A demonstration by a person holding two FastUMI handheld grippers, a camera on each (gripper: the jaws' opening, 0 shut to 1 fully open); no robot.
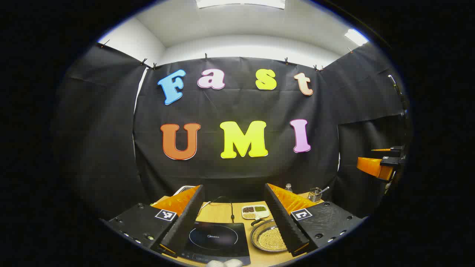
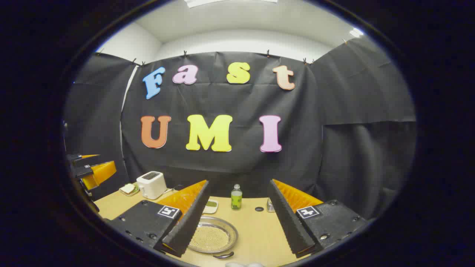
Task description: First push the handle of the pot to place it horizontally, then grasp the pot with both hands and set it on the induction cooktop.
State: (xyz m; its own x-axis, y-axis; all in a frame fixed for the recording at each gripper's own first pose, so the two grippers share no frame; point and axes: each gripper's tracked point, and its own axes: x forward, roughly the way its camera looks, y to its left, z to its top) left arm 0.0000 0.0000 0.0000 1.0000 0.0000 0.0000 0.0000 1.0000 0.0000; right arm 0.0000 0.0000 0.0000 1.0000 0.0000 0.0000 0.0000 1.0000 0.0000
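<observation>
above the table [image 2: 259,230], both the left gripper [image 1: 230,218] and right gripper [image 2: 237,222] are held apart; the pot [image 2: 212,234] handle [image 2: 223,255], seemingly unturned, is to be pushed first.

1. In the left gripper view, the right part of the pot [image 1: 268,237] is covered by a finger of the left tongs [image 1: 230,226].
2. The near edge of the induction cooktop [image 1: 218,241] is cut off at the bottom.
3. In the right gripper view, the pot's left rim is hidden behind a finger of the right tongs [image 2: 237,226].
4. The contents of the divided tray [image 1: 255,211] are too small to be identified.
</observation>
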